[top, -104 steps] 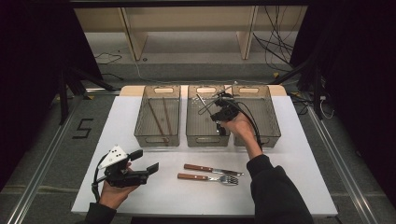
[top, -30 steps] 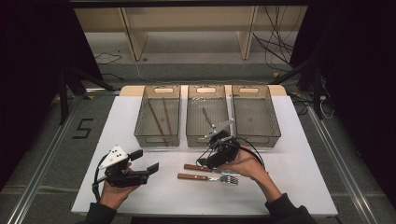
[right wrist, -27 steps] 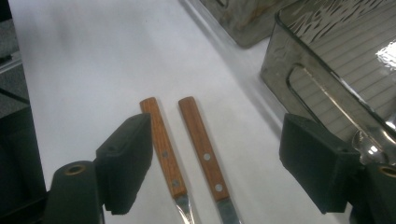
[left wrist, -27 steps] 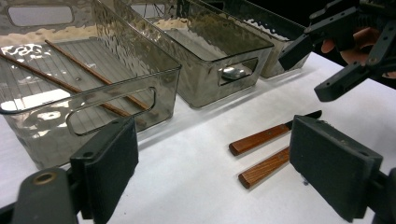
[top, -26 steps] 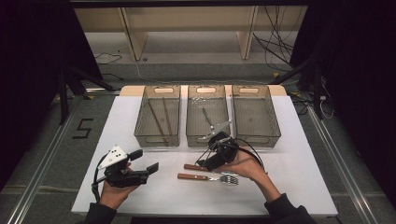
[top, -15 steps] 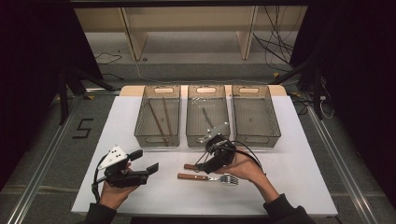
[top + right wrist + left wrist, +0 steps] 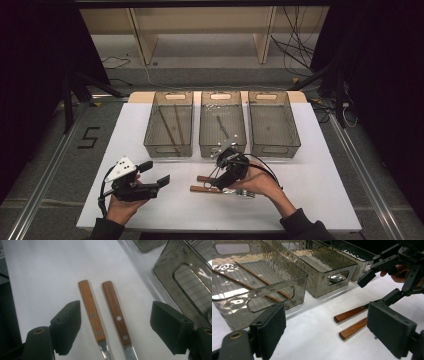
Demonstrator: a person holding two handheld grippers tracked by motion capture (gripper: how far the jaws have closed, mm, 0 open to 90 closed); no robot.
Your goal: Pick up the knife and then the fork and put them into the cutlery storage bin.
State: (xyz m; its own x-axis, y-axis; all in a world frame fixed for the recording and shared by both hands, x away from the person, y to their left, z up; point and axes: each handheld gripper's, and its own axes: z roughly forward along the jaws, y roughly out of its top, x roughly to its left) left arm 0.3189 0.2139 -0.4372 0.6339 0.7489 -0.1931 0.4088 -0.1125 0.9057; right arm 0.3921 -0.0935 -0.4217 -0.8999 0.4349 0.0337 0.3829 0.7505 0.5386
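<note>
Right gripper (image 7: pixel 226 176), high view: poised low over 2 wooden-handled pieces of cutlery (image 7: pixel 207 183) lying side by side on white table (image 7: pixel 310 195), just in front of middle smoked-plastic bin (image 7: pixel 222 131). Jaws spread, nothing held. Left gripper (image 7: pixel 152 175) parked well apart near the table's left front, also spread and empty. Left smoked-plastic bin (image 7: pixel 168 131) holding 2 brown chopsticks (image 7: pixel 171 129); right smoked-plastic bin (image 7: pixel 273 131) apparently bare.

Left gripper view: black pads (image 7: pixel 270 326) wide apart, gripping nothing. Both wooden handles (image 7: pixel 350 314) seen ahead on the table, near the right gripper (image 7: pixel 384 275). Shiny spoon bowl (image 7: pixel 336 278) visible through the middle bin's handle slot.

Right gripper view: black pads (image 7: pixel 67 325) straddling both handles, left handle (image 7: pixel 91 310) and right handle (image 7: pixel 116 313) parallel, close together, not touching.

Judgement: step in hand is picking 1 piece. Recommended: shift sideways to centre on 1 handle only, lower until pads flank it, close across the width near the rivets, lift level. Risk: clamping both, or nudging the neighbour.
</note>
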